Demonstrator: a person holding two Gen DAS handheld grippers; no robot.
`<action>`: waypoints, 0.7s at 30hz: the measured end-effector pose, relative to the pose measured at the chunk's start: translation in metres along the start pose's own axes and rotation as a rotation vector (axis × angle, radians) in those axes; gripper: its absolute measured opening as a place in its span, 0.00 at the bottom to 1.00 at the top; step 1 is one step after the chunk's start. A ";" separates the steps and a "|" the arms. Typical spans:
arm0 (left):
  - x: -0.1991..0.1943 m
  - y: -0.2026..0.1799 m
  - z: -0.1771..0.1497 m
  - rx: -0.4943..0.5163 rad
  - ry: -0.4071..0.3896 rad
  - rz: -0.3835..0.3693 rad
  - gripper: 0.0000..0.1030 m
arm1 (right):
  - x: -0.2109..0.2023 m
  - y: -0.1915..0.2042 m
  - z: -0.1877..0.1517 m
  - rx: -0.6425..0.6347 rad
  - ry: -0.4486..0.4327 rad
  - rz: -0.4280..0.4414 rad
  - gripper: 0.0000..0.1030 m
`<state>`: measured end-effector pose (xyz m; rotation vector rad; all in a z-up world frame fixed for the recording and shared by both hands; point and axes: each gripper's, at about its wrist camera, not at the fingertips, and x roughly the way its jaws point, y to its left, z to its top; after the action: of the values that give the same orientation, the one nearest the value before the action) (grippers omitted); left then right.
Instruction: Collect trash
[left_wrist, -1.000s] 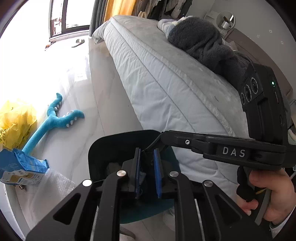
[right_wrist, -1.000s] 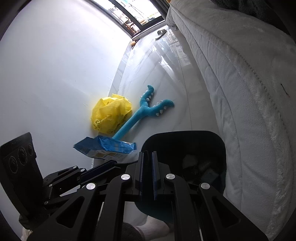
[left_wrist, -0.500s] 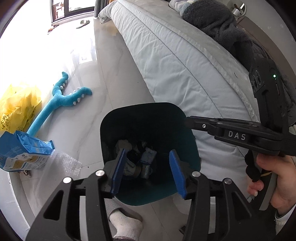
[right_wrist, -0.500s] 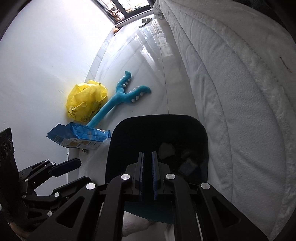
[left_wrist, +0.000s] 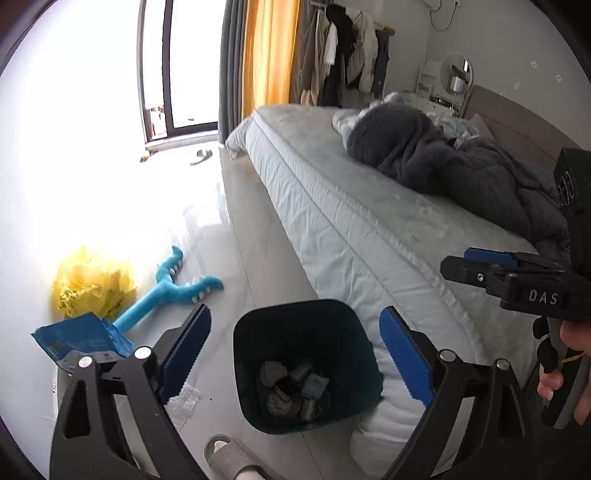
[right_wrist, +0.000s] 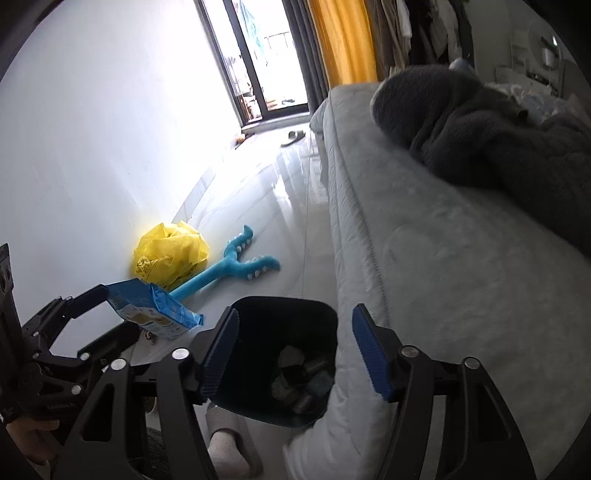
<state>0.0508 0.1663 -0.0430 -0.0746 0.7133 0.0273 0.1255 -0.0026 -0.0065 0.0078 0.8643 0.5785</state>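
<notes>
Both grippers hang above the bin (left_wrist: 258, 332), which stands on the pale glossy floor (left_wrist: 258, 240) hard against the bed (left_wrist: 351, 221) and holds crumpled trash (left_wrist: 291, 387). The left gripper (left_wrist: 295, 354) and right gripper (right_wrist: 293, 354) have just been opening, nothing between their jaws. By the wall lie a blue packet (right_wrist: 151, 314), what looks like bubble wrap (left_wrist: 184, 400), a yellow bag (right_wrist: 170, 254) and a blue toy (right_wrist: 229, 269). Beyond, a glass door (left_wrist: 188, 62) and orange curtain (left_wrist: 267, 51).
</notes>
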 end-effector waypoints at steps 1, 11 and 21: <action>-0.013 -0.004 0.002 -0.003 -0.032 0.011 0.94 | -0.017 -0.001 -0.002 -0.013 -0.034 -0.013 0.70; -0.103 -0.023 0.004 0.013 -0.248 0.131 0.97 | -0.151 -0.031 -0.026 -0.076 -0.309 -0.168 0.95; -0.129 -0.043 -0.006 0.036 -0.345 0.173 0.97 | -0.220 -0.075 -0.059 -0.055 -0.435 -0.295 0.97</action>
<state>-0.0478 0.1230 0.0395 0.0262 0.3735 0.1883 0.0074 -0.1851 0.0942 -0.0420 0.4148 0.3045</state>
